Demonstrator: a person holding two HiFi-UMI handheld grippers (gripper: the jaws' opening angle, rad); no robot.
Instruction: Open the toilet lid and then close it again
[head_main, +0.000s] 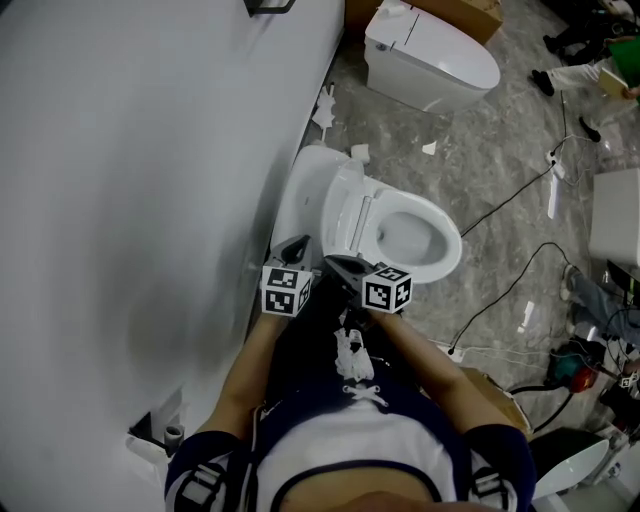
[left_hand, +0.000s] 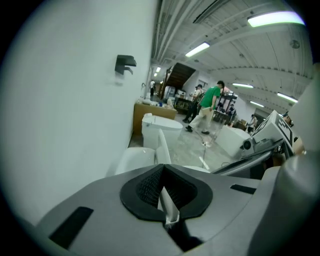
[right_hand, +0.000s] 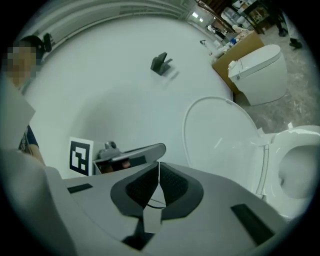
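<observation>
The white toilet (head_main: 375, 225) stands against the wall with its lid (head_main: 340, 210) raised upright and the seat (head_main: 445, 245) down around the open bowl. My left gripper (head_main: 298, 244) hovers at the near left side of the toilet, jaws shut and empty. My right gripper (head_main: 332, 264) is beside it, just in front of the lid's near edge, also shut on nothing. In the right gripper view the upright lid (right_hand: 220, 135) fills the middle and the seat (right_hand: 295, 160) lies at the right. From the left gripper view the lid (left_hand: 162, 146) shows edge-on beyond the shut jaws.
A plain white wall (head_main: 120, 200) runs along the left, with a dark bracket (left_hand: 125, 63) on it. A second toilet (head_main: 430, 55) and a cardboard box (head_main: 470, 12) stand further back. Cables (head_main: 500, 210) trail over the grey floor at the right. People (left_hand: 210, 107) walk far off.
</observation>
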